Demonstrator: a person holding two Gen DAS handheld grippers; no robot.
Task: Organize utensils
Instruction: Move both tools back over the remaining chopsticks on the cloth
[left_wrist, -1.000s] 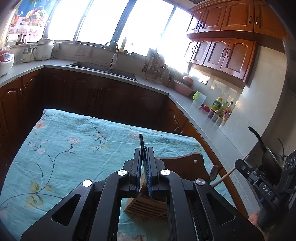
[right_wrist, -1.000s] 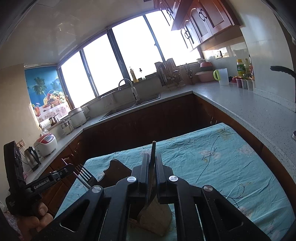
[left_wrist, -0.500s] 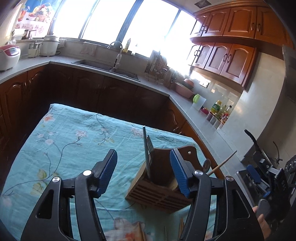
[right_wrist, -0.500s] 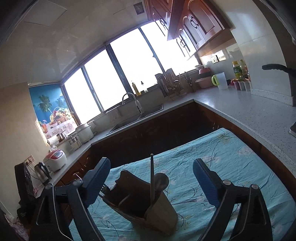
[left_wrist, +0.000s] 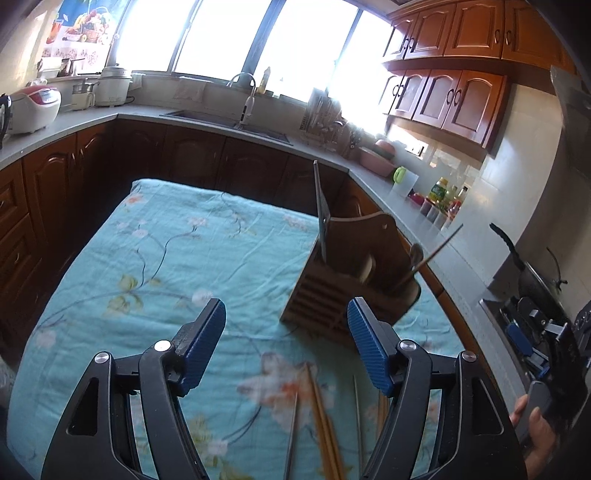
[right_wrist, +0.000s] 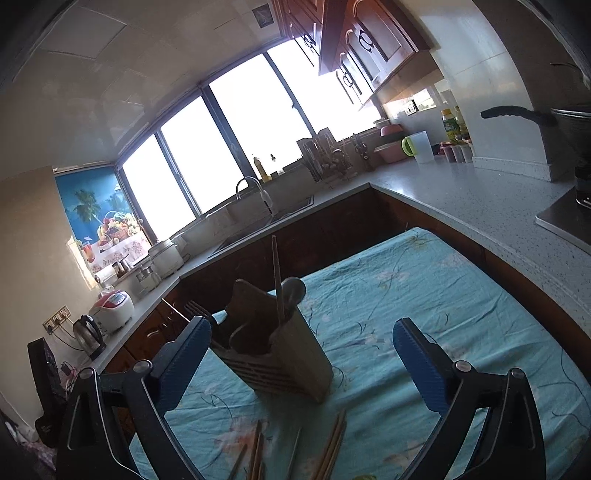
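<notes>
Both grippers have let go and backed off since a second ago, when each was pinched on a utensil; those utensils now stand in the holder. From largest down: the blue floral tablecloth (left_wrist: 155, 266) covers the table; the wooden utensil holder (left_wrist: 343, 288) sits at about one o'clock from my left gripper (left_wrist: 286, 347), whose jaws stand wide apart and hold nothing, and at about eleven o'clock from my right gripper (right_wrist: 301, 363), likewise spread and empty. Loose chopsticks (left_wrist: 321, 417) lie at six o'clock, near the camera. My worry is that the chopsticks overlap, so a pinch could take several or roll one away. Only the left view shows the fork (left_wrist: 320, 210) upright; only the right shows the spoon (right_wrist: 293, 291) clearly.
</notes>
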